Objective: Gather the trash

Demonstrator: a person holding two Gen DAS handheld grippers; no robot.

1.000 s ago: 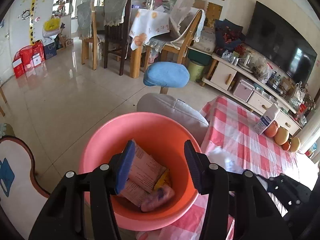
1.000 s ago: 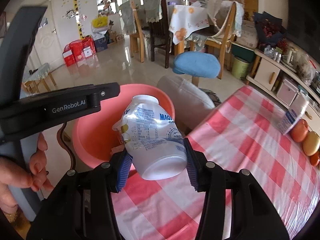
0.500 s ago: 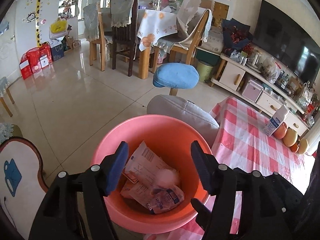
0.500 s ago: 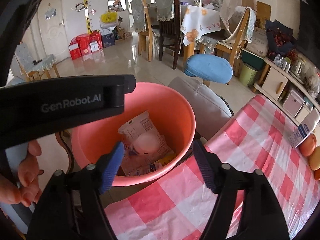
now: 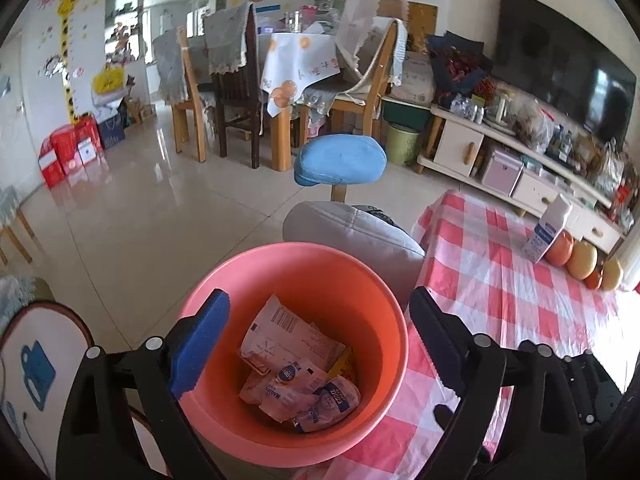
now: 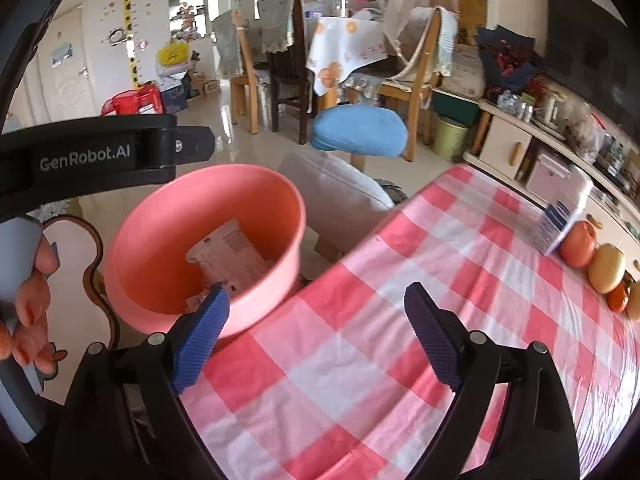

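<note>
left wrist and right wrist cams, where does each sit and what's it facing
Left wrist: on the left hand-held gripper, tilted down into the pink bucket of wrappers; only its opening, empty jaws show.
Right wrist: on the right hand-held gripper, over the checked tablecloth; its opening, empty jaws show, with the left gripper's body and a hand at left.
Shared: bucket, tablecloth, blue stool, carton.

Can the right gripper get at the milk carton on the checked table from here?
Probably yes: right gripper is opening with nothing between its pads, and only bare checked cloth lies before the milk carton.
</note>
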